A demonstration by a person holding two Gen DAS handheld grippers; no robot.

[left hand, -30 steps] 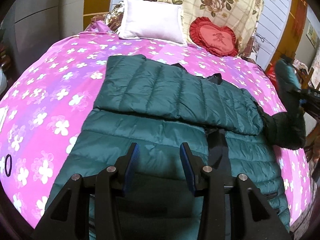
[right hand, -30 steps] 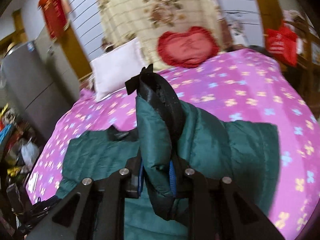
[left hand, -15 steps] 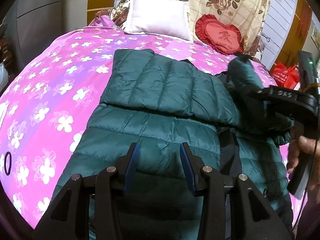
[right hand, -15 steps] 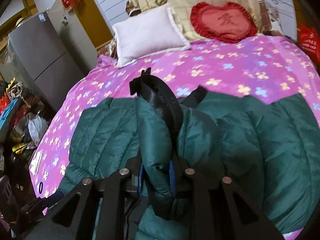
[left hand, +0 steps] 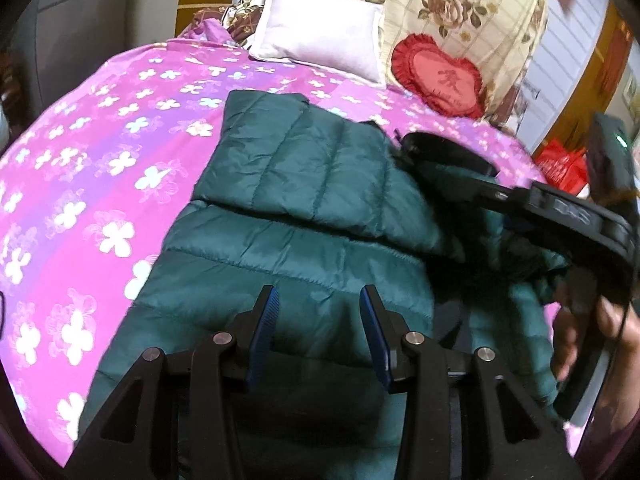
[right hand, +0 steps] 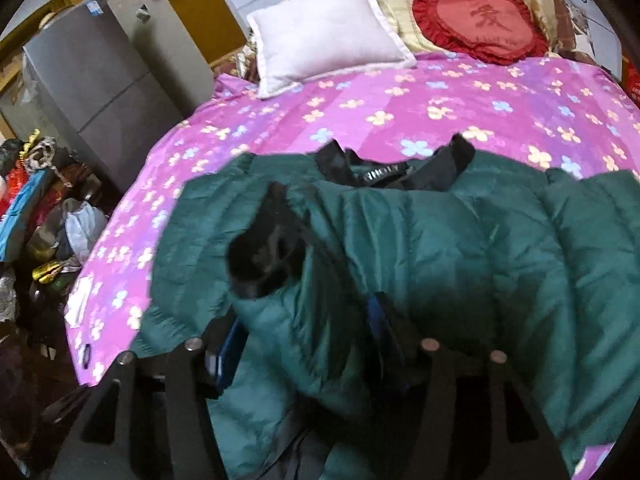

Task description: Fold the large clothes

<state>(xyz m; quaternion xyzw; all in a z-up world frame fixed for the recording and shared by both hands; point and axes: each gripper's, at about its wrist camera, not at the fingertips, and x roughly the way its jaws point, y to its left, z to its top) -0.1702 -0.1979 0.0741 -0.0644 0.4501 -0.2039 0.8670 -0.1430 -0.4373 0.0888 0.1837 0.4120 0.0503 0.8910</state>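
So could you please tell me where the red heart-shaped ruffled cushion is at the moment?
The red heart-shaped ruffled cushion sits at the head of the bed, right of the white rectangular pillow, leaning on the floral cream quilt beyond the pink flowered bedspread.

- The left gripper, a black two-finger tool with blue ribbed pads, points steeply downward; its fingers stand parted with nothing pinched between them
- The right gripper, the same black build, also tilts down; its jaws have just been opening, and a dark green quilted sleeve lies loose in the gap, no longer clamped
- In the left wrist view the right hand wraps around the right tool's handle at the frame's right edge, a dark sleeve below it
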